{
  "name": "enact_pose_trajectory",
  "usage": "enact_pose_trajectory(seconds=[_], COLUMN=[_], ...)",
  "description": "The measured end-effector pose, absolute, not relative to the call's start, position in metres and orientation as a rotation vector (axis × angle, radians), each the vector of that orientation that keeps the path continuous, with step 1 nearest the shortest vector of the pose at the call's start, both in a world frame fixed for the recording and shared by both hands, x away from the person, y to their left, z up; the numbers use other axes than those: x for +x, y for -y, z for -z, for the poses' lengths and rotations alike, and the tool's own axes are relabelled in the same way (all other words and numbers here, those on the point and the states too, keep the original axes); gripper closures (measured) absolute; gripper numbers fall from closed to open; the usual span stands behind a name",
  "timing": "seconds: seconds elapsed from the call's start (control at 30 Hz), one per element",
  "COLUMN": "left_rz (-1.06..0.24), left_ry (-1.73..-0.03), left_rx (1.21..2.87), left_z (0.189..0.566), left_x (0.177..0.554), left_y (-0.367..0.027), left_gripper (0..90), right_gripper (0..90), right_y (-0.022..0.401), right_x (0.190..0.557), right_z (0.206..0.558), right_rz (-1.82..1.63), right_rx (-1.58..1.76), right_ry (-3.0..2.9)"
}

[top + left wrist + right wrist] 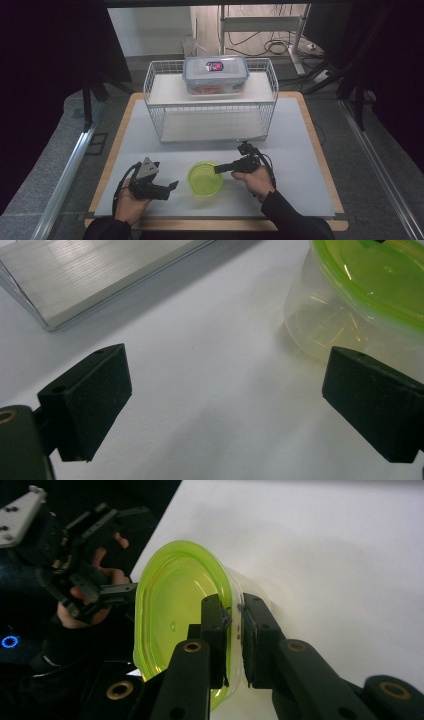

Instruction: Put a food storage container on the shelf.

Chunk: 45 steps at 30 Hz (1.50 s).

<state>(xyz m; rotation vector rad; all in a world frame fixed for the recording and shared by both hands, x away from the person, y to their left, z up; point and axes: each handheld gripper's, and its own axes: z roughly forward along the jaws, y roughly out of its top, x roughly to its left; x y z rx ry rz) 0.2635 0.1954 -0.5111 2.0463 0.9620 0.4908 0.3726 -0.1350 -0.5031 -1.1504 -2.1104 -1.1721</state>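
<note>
Round container (205, 178): clear, slightly yellow plastic tub with a smooth translucent wall and a glossy lime-green lid (175, 615). It stands on the white mat, lower centre of the high view, between the two grippers.

Right gripper (236, 630): black, matte, with two flat-faced pads on jointed bars with brass-coloured pivots. In its own view the jaws stand narrow, one pad over the lid and the other outside the tub's wall, clamped on the container's rim. In the high view it sits (220, 169) just right of the container, reaching in from the right.

Left gripper (172, 185): black frame with a grey three-cornered plate on top, held in a hand at lower left of the high view, just left of the container and apart from it. In its own view the two blocky, matte rubber pads stand wide with bare mat between them; the tub shows at upper right, beyond the right-hand pad.

Mat (300, 150): white, smooth, faintly grained sheet on a light wooden board with rounded corners (320, 145).

Wire basket shelf (165, 107): white grid of thin rods, two tiers with flat pale panels, upper centre of the high view.

Rectangular box (215, 75): clear plastic with rounded corners, blue-grey clip lid bearing a sticker, orange contents inside, on the shelf's upper tier.
</note>
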Motion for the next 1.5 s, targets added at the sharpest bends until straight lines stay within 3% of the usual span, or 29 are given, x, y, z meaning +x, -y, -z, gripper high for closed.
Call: enact_pose_trajectory(seconds=[1.5], left_rz=[-0.463], left_ry=[-0.943], left_rx=[2.059], left_z=[0.515], left_x=[0.266], left_y=[-0.194], left_gripper=[4.0], right_gripper=[81.8], right_y=[0.185], right_x=[0.410], right_z=[0.330], right_rz=[1.525], right_rx=[-1.150], right_ry=[2.062])
